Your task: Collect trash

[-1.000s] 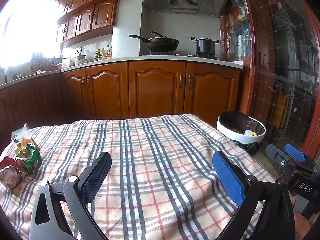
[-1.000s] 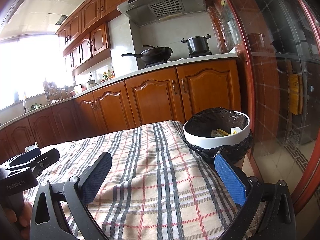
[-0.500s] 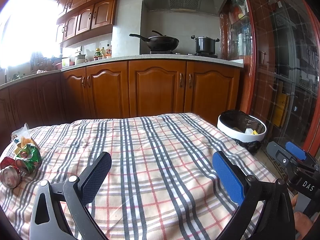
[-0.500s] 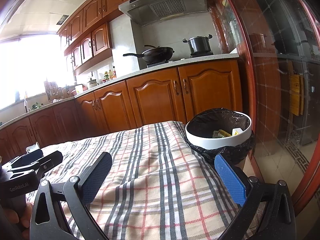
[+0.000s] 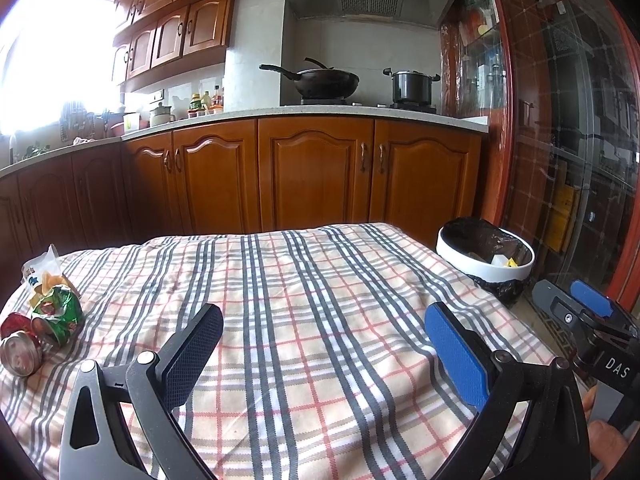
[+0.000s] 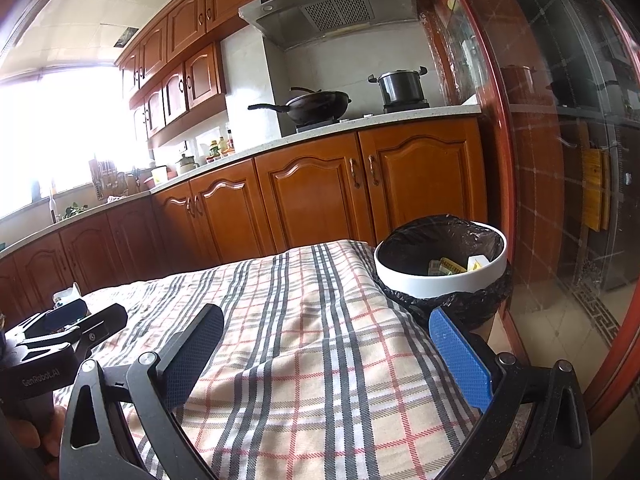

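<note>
Trash (image 5: pixel 42 318) lies at the far left edge of the table (image 5: pixel 304 320), on the checked cloth: a crushed green wrapper, a clear bag behind it and what looks like two small cans, though the fisheye bends them and I cannot be sure of the count. The bin (image 5: pixel 486 254) with its black liner stands off the table's right far corner, and some paper pieces already lie inside it. Over the last second the change is small. In the left view the bin has slid a little lower and smaller and the table edge sits higher, so the left gripper (image 5: pixel 320 352) seems to have drawn back and risen slightly; the trash keeps the same place in the view. In the right view the bin has grown a bit and the left gripper shows further up at the left edge. Both pairs of jaws stand wide apart and hold nothing, as before. The right gripper (image 6: pixel 326 356) hovers over the right part of the cloth, near the bin. I judge that nothing is being carried now and the next pick is not yet begun. The left gripper is nearer the pile, so it should turn left toward it.
</note>
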A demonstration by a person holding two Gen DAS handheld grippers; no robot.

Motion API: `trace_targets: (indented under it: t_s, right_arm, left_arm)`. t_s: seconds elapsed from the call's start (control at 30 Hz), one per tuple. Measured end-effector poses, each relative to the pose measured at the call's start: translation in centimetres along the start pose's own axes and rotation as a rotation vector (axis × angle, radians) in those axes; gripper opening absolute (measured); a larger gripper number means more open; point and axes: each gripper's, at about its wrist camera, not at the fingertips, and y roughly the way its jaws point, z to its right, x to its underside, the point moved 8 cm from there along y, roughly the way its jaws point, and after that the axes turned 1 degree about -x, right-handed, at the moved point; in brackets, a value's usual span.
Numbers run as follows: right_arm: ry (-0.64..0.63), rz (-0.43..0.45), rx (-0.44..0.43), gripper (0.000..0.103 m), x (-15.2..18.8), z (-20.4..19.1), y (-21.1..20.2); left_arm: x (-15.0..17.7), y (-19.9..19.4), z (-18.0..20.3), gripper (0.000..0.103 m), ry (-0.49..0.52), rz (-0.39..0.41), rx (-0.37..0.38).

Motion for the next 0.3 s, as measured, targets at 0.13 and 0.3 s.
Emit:
trace_targets:
  t_s: [0.13, 0.3]
  right_arm:
    - [-0.002, -0.016, -0.001, 0.103, -0.10, -0.05, 0.37]
    - [-0.003, -0.047, 0.004, 0.103, -0.12, 0.04, 1.04]
  left_arm:
    - [-0.01, 0.45, -0.37, 0.102, -0.009, -0.019, 0.007]
    - [-0.03, 1.03, -0.82, 0.102, -0.021, -0.048, 0.012]
